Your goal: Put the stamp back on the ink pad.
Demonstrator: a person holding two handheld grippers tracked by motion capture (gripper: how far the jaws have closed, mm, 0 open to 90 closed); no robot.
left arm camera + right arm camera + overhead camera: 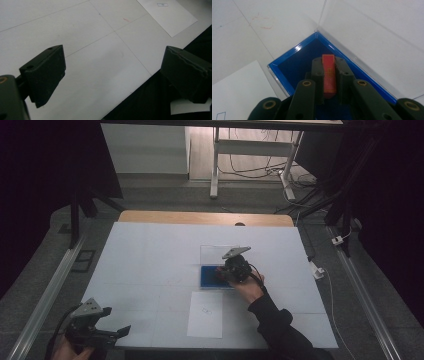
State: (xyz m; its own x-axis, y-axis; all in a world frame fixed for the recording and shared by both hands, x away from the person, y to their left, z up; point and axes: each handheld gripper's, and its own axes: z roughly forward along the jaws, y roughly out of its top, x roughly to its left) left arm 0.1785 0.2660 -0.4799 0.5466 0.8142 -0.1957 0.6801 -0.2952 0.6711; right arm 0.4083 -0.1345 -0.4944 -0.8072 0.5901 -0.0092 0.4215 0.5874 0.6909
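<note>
A blue-lined box (209,276) with a clear lid (215,253) standing open lies near the table's middle. My right gripper (231,269) hovers over it. In the right gripper view the jaws are shut on a flat red card (329,72) with gold print, held above the blue lining (294,63). My left gripper (117,332) is at the table's front left corner, open with nothing between its jaws. In the left gripper view its fingers (46,73) stand wide apart over the white table edge.
A white sheet of paper (205,314) with a small printed box lies just in front of the blue box. The white table top (150,265) ends in a wooden strip (200,217) at the back. Metal rails (50,285) flank the table.
</note>
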